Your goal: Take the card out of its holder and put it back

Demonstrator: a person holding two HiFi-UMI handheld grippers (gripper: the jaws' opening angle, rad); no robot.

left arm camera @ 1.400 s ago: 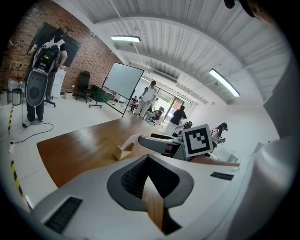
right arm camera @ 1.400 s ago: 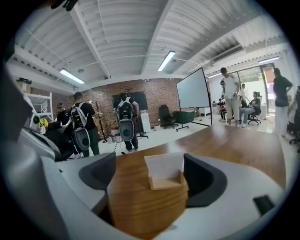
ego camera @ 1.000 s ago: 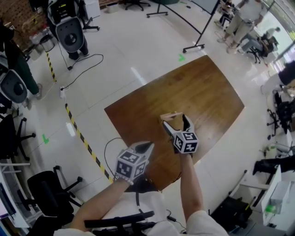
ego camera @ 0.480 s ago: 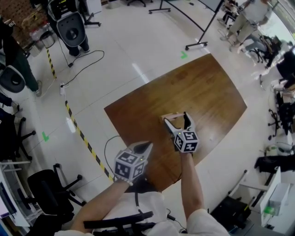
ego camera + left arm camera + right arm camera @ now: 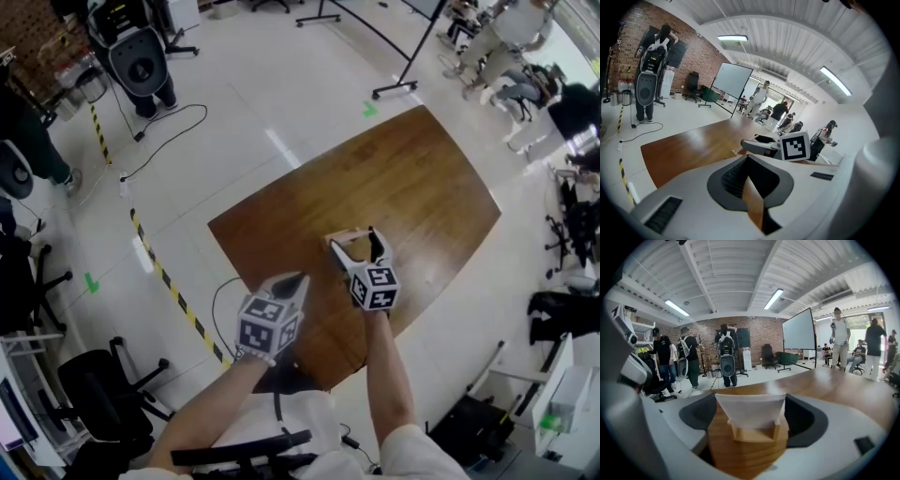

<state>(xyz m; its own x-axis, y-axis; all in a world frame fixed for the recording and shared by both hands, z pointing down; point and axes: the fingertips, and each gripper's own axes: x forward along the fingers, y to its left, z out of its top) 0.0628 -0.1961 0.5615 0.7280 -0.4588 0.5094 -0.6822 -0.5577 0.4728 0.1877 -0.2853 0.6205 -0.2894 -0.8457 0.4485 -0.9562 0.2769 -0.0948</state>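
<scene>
A white card (image 5: 750,409) stands upright in a small wooden holder (image 5: 754,433) on the brown table (image 5: 422,197). In the head view the card and holder (image 5: 349,235) sit near the table's front edge. My right gripper (image 5: 354,242) reaches around them, one jaw on each side of the card. Its jaws are closing on the card's side edges and stand close to them, with no clear press. In its own view the right gripper (image 5: 750,416) frames the card dead centre. My left gripper (image 5: 292,281) hovers lower left of the holder, shut and empty; its own view shows the left gripper (image 5: 751,183) with only a sliver of gap.
The table's near edge (image 5: 309,366) runs just below both grippers. On the floor to the left lie a black cable (image 5: 220,300) and yellow-black tape (image 5: 169,281). Office chairs (image 5: 94,384) stand lower left. People (image 5: 487,37) and a whiteboard stand (image 5: 403,56) are far behind.
The right gripper's jaws have drawn slightly closer around the card. Both grippers stay almost where they were; the head view has shifted a little.
</scene>
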